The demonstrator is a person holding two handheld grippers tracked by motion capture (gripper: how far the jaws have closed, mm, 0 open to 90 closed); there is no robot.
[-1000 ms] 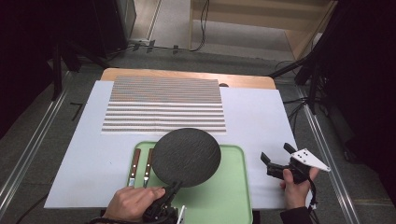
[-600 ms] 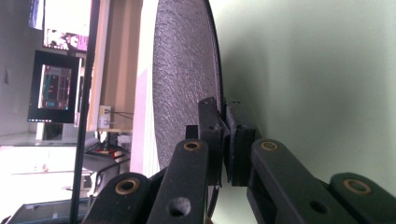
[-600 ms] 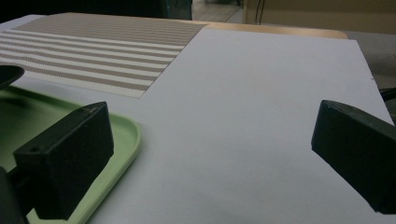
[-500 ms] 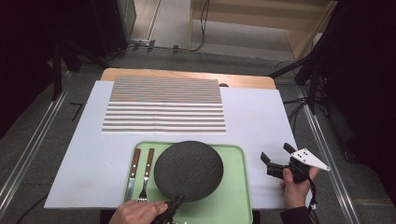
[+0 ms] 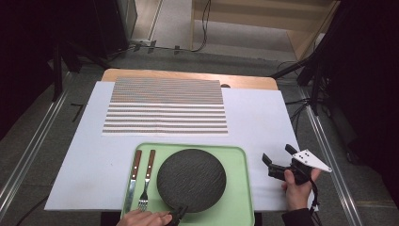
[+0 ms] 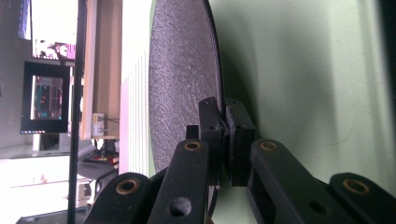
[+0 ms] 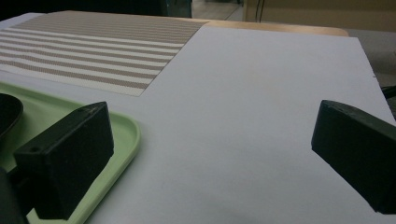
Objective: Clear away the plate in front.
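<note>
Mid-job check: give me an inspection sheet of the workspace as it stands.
Surface: white sheet over the table, striped mat at the far side.
Job's things: dark round plate on the green tray.
Clutter: knife and fork at the tray's left.
Grippers: left gripper shut on the plate's rim; right gripper open, beside the tray.
Cables: on the floor beyond the table.
Surroundings: dark stands, wooden furniture.
</note>
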